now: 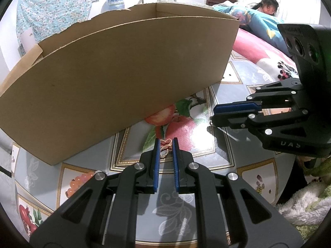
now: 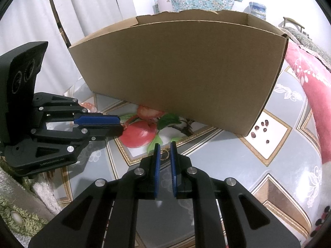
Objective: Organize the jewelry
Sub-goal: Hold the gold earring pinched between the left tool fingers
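So both grippers are parked low over the glossy fruit-print tablecloth (image 1: 206, 144), right in front of a big open-top brown cardboard box (image 1: 124, 72). The left wrist view shows the left gripper (image 1: 166, 144) nearly closed on a gold-coloured piece of jewelry with looping heart shapes and red bits (image 1: 166, 147), pinched between the tips of its blue pads (image 1: 156, 155). That detail is lost from the right wrist camera, where the left gripper (image 2: 121, 126) sits at 9 o'clock side-on and the piece is just a speck at its tip.

The right gripper (image 2: 165, 147) is closed down on a thin gold-coloured ring (image 2: 164, 155), seen only in its own view. The left view has that gripper at 3 o'clock with a tiny loop at the tip. Only the left view catches a person lying on bedding (image 1: 266, 4) at 1 o'clock.
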Demonstrator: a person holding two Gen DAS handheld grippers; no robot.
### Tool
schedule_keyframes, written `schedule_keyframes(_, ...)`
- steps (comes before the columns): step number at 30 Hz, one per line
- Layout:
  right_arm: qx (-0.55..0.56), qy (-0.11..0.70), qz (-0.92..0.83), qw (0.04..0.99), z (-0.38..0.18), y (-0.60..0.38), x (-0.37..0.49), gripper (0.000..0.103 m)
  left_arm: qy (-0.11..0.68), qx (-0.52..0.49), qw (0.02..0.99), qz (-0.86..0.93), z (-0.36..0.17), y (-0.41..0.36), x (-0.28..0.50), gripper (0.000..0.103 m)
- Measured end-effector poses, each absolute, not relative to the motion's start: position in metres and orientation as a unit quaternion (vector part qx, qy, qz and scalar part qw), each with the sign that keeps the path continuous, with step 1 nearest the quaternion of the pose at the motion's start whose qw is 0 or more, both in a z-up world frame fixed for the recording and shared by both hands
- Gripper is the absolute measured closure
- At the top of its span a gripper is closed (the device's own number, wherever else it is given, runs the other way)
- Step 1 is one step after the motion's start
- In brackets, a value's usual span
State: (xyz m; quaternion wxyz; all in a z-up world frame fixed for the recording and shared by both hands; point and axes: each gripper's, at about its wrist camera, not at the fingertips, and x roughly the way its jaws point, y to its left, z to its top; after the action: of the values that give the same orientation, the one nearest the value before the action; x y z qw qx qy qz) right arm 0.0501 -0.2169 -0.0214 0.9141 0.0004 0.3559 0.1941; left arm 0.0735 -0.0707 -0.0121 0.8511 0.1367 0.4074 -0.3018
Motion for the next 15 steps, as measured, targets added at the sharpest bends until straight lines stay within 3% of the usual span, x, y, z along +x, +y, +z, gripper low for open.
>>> schedule_keyframes(15,0.003,0.355,0.192,0.915,-0.0197,-0.2182,0.0502,0.093,0.407,0.135,0.852,-0.299,-0.0116,-0.0687,0.0744,0.093)
